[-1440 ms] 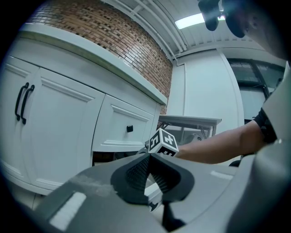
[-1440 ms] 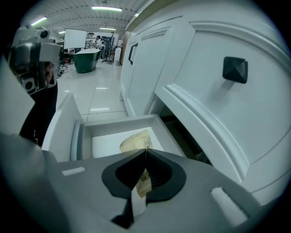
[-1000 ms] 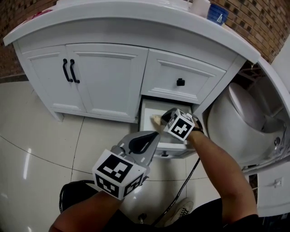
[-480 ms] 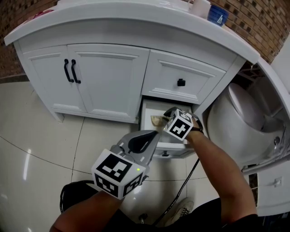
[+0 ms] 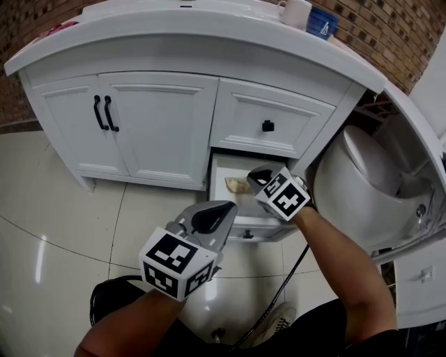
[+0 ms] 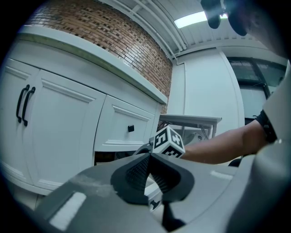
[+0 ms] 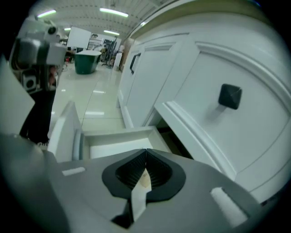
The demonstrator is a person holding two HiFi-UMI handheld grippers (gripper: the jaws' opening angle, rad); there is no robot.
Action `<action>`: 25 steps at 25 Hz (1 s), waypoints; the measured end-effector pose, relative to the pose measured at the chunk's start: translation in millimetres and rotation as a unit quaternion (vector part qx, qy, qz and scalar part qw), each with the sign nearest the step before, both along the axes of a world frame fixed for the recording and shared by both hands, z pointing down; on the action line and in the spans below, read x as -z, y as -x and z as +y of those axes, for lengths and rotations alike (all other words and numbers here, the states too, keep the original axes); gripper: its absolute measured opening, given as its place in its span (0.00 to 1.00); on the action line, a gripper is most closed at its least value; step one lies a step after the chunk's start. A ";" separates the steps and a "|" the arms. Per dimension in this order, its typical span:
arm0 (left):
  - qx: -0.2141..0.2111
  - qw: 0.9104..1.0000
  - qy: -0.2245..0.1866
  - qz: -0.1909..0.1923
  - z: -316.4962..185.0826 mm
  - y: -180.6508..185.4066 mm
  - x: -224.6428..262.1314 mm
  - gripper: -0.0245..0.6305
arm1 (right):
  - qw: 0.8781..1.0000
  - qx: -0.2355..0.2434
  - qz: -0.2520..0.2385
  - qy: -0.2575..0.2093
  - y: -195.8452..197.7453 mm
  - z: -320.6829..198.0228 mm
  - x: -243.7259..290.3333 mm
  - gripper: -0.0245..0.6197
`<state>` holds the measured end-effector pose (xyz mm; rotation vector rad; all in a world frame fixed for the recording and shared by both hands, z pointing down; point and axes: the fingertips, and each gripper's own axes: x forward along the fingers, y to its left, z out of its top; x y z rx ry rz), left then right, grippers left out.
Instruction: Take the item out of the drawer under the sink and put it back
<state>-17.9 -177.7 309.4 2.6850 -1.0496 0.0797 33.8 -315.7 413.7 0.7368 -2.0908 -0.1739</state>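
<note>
The lower drawer (image 5: 217,174) under the sink stands pulled out, its white inside showing (image 7: 113,146). My right gripper (image 5: 252,176) hovers over the drawer's opening, shut on a thin tan packet (image 5: 235,185). In the right gripper view the packet shows as a pale strip (image 7: 142,189) pinched edge-on between the jaws (image 7: 145,152). My left gripper (image 5: 224,208) hangs in front of the drawer, nearer me and lower, shut with nothing in it (image 6: 148,155). The right gripper's marker cube (image 6: 167,141) shows beyond it.
Above the open drawer is a shut drawer with a black knob (image 5: 267,126). Double doors with black handles (image 5: 103,111) are to the left. A white toilet (image 5: 362,181) stands close on the right. A mug (image 5: 296,12) sits on the counter. A black cable (image 5: 289,275) trails below.
The right gripper, still holding the packet, has drawn back slightly from the drawer towards me. The left gripper has hardly moved. The head view has shifted a little.
</note>
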 end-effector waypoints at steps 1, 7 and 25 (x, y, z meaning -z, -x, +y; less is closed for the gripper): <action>-0.001 1.000 0.001 -0.002 0.5 -0.4 -1.0 0.05 | 1.000 -0.003 -0.030 -0.002 1.8 6.3 12.2 0.05; -0.003 1.000 0.000 -0.004 4.4 -1.5 -0.9 0.05 | 0.971 -0.053 -0.227 0.048 -3.7 56.9 70.4 0.05; 0.004 1.000 -0.004 -0.009 6.5 -2.0 -2.4 0.05 | 0.941 -0.096 -0.321 0.054 -54.5 148.8 82.2 0.05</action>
